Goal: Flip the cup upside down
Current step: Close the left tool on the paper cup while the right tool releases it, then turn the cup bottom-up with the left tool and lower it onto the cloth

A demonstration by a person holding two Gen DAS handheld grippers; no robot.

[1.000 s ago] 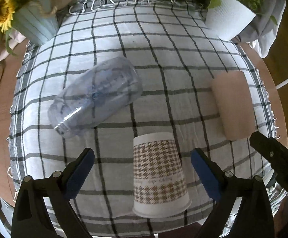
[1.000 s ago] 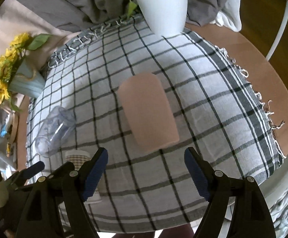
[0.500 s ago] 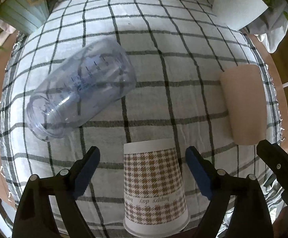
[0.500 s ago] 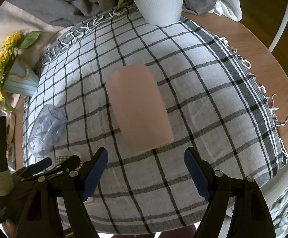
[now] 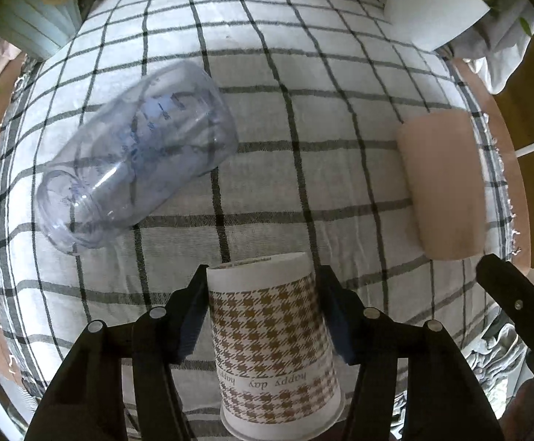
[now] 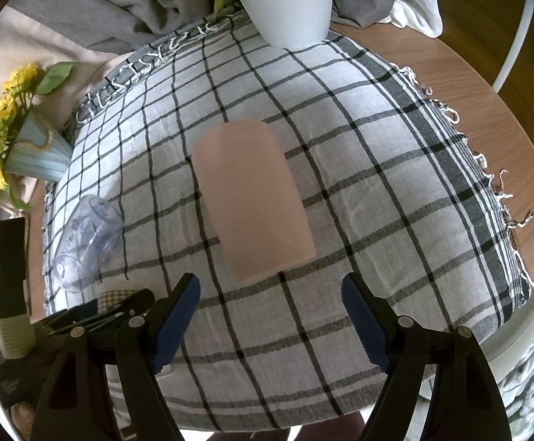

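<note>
A paper cup with a brown houndstooth print lies on its side on the checked cloth, its rim toward me. My left gripper is shut on it, one blue pad on each side. A pink cup lies on its side in the middle of the right wrist view, its rim toward me; it also shows at the right of the left wrist view. My right gripper is open and empty just in front of the pink cup. The paper cup is a sliver at the lower left there.
A clear plastic measuring jar lies on its side at the left; it also shows in the right wrist view. A white plant pot stands at the back. A blue vase of sunflowers stands at the back left. The wooden table edge is at the right.
My left gripper has moved forward around the paper cup and closed on it. My right gripper has moved a little closer to the pink cup and stays open.
</note>
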